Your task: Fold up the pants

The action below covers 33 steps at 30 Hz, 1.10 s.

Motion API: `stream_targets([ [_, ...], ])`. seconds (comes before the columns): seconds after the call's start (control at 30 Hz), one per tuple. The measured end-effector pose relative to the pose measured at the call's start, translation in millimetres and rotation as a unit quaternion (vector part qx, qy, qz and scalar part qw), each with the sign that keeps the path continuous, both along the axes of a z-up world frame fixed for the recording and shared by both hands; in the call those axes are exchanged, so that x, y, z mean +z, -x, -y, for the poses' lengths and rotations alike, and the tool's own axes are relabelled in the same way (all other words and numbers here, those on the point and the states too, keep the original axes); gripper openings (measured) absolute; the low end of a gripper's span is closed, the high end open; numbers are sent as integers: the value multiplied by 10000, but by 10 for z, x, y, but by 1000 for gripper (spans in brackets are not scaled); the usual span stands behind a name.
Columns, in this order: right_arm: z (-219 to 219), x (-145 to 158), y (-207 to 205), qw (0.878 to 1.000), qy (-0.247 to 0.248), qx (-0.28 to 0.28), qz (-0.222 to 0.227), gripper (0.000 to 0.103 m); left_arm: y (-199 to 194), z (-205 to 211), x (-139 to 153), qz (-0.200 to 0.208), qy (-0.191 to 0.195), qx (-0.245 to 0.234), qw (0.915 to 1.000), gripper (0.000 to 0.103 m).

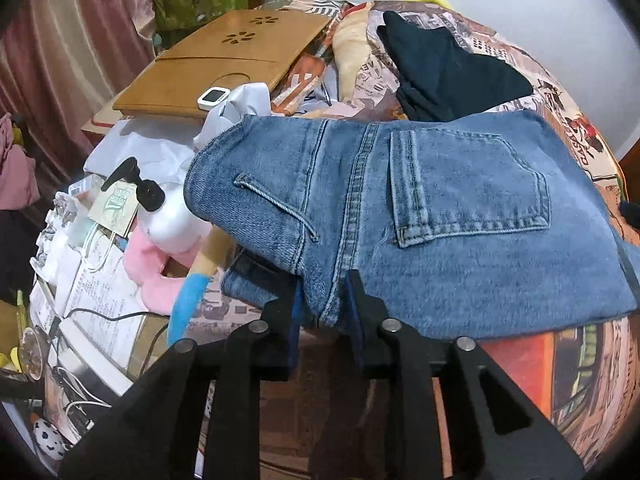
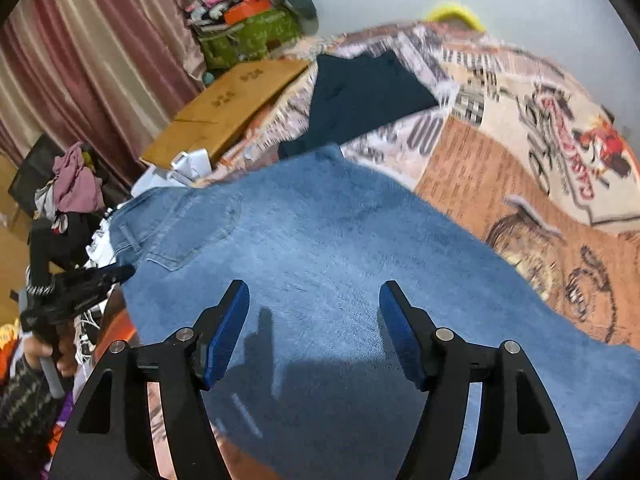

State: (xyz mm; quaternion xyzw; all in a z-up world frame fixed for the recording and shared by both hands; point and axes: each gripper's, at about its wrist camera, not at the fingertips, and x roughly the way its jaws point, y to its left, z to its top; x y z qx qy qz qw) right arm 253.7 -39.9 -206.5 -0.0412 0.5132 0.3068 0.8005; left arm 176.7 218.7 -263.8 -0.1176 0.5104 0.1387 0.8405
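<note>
Blue jeans (image 1: 460, 216) lie on a printed bedspread (image 1: 580, 380), back pocket up, waistband to the left. My left gripper (image 1: 324, 304) is shut on the near edge of the jeans at the seat seam. In the right wrist view the jeans (image 2: 340, 264) spread across the middle, and my right gripper (image 2: 314, 320) is open and empty just above the denim. The left gripper (image 2: 80, 284) also shows there at the left edge of the jeans, held by a hand.
A dark folded garment (image 1: 448, 68) lies behind the jeans. A wooden lap table (image 1: 224, 60), white paper (image 1: 240, 108), a pump bottle (image 1: 160, 208), a pink plush (image 1: 156, 272) and cables clutter the left side. Curtains (image 2: 80, 60) hang at the left.
</note>
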Motion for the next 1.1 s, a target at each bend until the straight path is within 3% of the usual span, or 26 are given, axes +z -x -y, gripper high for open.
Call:
stream_targets([
  [0.1,53,-231,-1,9992,371,-4,-136,65,28,75,97,-129,-529,-243,9982,49],
  [0.13,114,-255,11,9993,374,9,-69,76,34,118,149,-132,-707,-377,9967,51],
  [0.2,332,-265,46,9994,265,-209,45,84,36,207,294,-70,-1027,-602,9929,59],
  [0.3,692,-299,41,9981,174,-592,-70,84,1,275,513,206,-1159,-728,9904,76],
  [0.4,1097,-347,38,9950,-14,-955,-291,85,-157,370,696,479,-1069,-774,9901,85],
  [0.53,1547,-362,115,9903,7,-1308,-478,85,-472,625,693,463,-843,-943,9909,87],
  [0.67,1905,-286,315,9870,618,-1456,-291,85,-813,994,408,-36,-436,-1279,9908,87],
  [0.73,2174,-174,471,9844,666,-1623,-107,85,-923,1202,298,-216,-296,-1496,9881,87],
  [0.8,2445,-66,564,9802,567,-1898,-10,85,-1000,1401,275,-224,-460,-1573,9862,88],
  [0.9,3064,125,724,9626,262,-2688,206,85,-1152,1635,316,-233,-704,-1709,9825,87],
  [1.03,3755,225,872,9304,49,-3655,278,86,-1343,1880,292,-430,-325,-1900,9803,88],
  [1.1,4095,215,953,9080,30,-4180,286,87,-1405,2021,248,-536,-258,-2062,9767,88],
])
